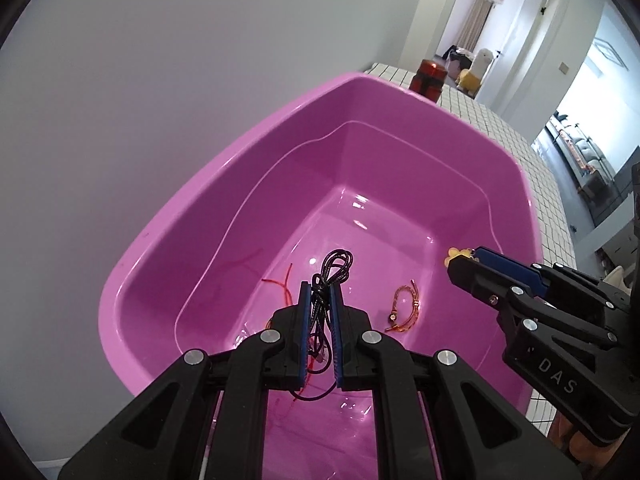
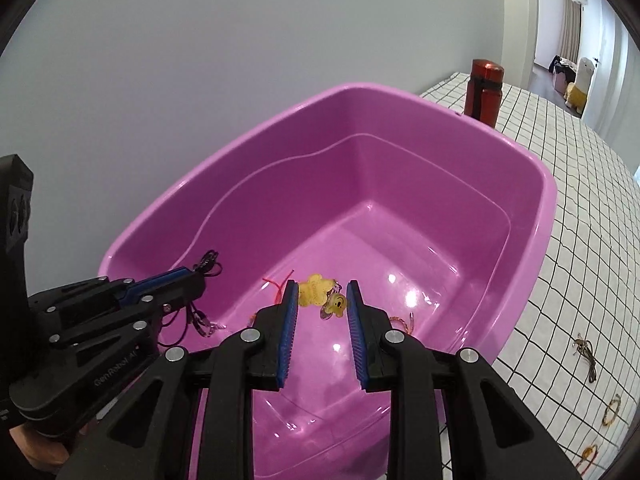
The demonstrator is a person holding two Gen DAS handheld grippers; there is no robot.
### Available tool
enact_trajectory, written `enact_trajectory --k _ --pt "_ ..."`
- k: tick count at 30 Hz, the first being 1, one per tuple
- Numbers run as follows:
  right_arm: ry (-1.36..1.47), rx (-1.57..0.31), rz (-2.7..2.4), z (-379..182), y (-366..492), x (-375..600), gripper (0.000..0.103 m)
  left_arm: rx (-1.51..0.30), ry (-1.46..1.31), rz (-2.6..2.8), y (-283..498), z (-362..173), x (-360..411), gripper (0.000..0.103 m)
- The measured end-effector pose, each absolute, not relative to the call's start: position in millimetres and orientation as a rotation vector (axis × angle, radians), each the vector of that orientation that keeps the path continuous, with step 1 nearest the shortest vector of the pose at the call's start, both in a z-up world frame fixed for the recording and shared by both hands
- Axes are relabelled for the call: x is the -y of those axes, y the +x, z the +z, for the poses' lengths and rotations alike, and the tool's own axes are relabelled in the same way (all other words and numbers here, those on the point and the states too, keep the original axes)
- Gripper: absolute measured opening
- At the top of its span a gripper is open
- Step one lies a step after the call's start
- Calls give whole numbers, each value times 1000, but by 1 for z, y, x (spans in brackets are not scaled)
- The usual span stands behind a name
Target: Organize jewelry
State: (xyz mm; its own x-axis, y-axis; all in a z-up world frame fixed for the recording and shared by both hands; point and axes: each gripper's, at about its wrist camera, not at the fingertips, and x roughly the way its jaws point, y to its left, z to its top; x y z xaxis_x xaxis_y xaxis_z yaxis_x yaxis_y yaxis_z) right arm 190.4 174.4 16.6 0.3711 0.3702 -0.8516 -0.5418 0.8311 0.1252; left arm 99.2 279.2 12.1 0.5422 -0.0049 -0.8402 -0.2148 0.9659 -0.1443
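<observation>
A pink plastic basin fills both views. My left gripper hangs over its near left part, shut on a tangled black cord necklace that dangles from its pads. Over the right side my right gripper is shut on a yellow charm piece, a flower and a small bear shape pinched at the fingertips. On the basin floor lie a red cord and a gold bracelet.
The basin stands on a white checked tablecloth against a plain wall. A dark red flask is behind the basin's far corner. More jewelry lies on the cloth at right: a brown cord piece and orange rings.
</observation>
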Motion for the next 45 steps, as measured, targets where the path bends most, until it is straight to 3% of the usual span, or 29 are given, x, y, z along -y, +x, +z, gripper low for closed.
enact_trajectory --k 4,5,7,8,9,13,27,45 --pt "-191 -1059 568 8 198 -172 27 -1011 -241 136 98 13 -280 10" --pt "-188 -1059 571 8 198 -172 30 -1008 -241 139 97 14 -281 16" --pt "-188 -1043 566 13 198 -169 39 -993 -230 157 96 18 -281 42" --pt "-188 -1035 560 15 198 -167 39 -978 -226 166 95 21 -281 63" --pt "-185 -1029 557 17 197 -166 41 -950 -222 177 92 27 -281 73" --pt "-168 -1009 544 26 196 -160 50 -929 -193 185 87 37 -281 77" --pt "-145 -991 546 40 182 -145 59 -955 -224 198 82 40 -293 81" --pt "-109 -959 500 44 187 -121 62 -946 -184 187 88 53 -286 81"
